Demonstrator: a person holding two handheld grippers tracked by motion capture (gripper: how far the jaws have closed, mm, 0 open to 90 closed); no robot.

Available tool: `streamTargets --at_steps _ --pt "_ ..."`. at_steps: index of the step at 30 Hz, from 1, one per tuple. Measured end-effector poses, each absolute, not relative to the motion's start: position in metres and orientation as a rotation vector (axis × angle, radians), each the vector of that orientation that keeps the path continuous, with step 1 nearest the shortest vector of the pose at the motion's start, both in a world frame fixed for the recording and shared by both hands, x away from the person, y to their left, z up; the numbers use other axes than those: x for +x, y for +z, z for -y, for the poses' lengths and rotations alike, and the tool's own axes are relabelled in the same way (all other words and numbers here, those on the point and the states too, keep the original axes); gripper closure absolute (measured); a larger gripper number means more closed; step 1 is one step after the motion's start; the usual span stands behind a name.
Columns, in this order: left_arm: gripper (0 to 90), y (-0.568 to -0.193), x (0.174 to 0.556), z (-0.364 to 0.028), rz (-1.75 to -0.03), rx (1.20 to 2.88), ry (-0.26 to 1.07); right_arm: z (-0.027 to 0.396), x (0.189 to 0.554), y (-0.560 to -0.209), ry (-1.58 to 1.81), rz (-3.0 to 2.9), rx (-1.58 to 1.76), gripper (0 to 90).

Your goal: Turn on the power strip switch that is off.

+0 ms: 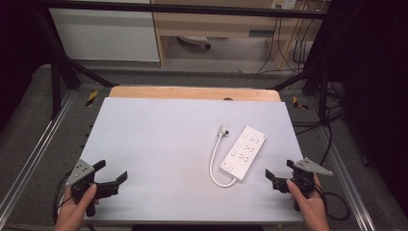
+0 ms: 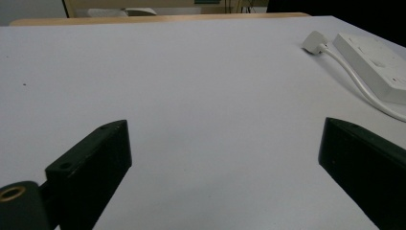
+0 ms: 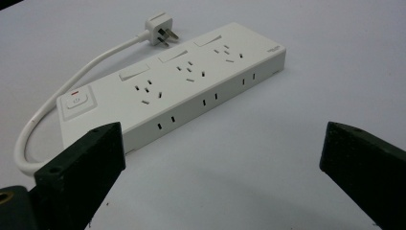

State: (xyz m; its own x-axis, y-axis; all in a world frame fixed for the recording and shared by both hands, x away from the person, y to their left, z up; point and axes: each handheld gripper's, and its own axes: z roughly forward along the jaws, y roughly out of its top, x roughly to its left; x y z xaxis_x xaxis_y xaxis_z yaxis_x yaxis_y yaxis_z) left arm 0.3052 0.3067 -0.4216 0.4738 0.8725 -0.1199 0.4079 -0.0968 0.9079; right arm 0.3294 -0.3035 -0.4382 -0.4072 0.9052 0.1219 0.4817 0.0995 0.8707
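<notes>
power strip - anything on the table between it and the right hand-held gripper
Nothing visible does. Bare white table lies between the open right hand-held gripper and the power strip. The strip's own cord loops off its far side, away from that gripper.

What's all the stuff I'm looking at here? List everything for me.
power strip: one, white, right of the table's middle, lying flat, sockets up
cord: one, white, looping from the strip's near end along its left side
plug: one, white, on the table left of the strip's far end
table: one, pale grey top, wooden far edge
left gripper: one, black, near-left corner, open
right gripper: one, black, near-right, open, by the strip
hands: two, at the near edge, each holding a gripper
</notes>
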Motion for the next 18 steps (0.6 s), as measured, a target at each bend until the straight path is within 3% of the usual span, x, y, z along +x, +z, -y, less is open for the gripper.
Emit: streamTargets --at_steps 18 --pt "5.7 -0.423 0.306 -0.305 -1.110 1.713 0.556 0.288 0.333 -0.419 1.301 -1.951 1.329 3.8"
